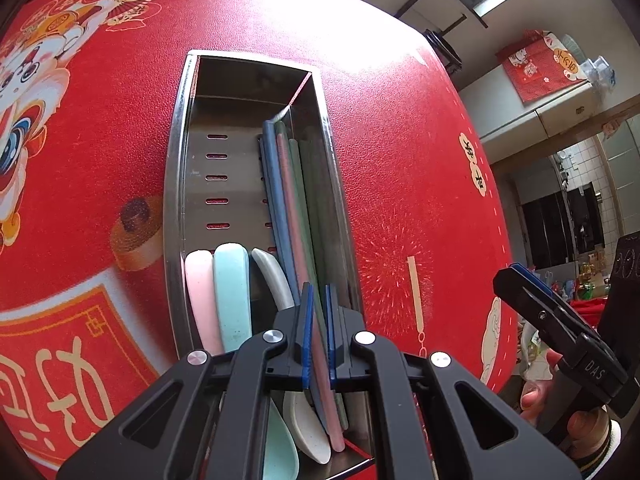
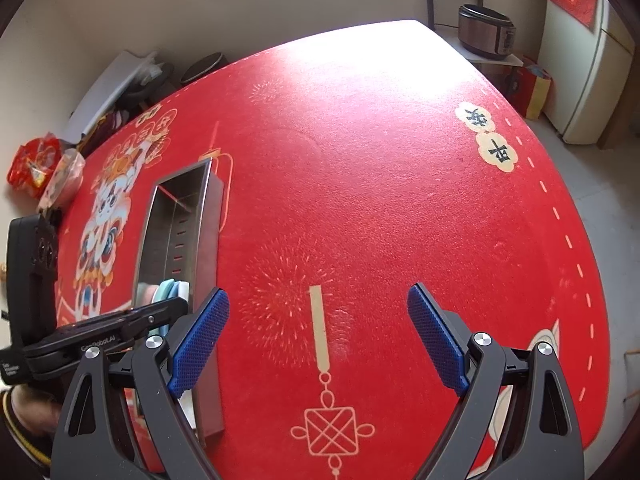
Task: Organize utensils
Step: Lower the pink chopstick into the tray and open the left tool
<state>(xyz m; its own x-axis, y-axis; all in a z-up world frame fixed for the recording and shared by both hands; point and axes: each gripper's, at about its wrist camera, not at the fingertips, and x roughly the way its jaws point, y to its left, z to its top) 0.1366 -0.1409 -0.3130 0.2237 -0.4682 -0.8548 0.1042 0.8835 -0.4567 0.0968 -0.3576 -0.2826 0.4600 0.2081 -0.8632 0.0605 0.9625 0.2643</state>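
So the left hand-held gripper point(image 1: 319, 332) is clamped on a pink chopstick point(image 1: 298, 248), running lengthwise down the steel tray's point(image 1: 176, 184) right side beside the others. Right hand-held gripper point(image 2: 318, 340) hangs wide, empty, just beside the tray over the red surface point(image 2: 360, 184).

The left wrist view looks steeply down, close over the steel tray point(image 1: 256, 184) ahead of its tongs. The right wrist view faces the red surface point(image 2: 360, 184), sharing that tray point(image 2: 208, 240) at its left.

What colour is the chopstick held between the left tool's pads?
Pink chopstick, seen best in the left wrist view, over the metal tray.
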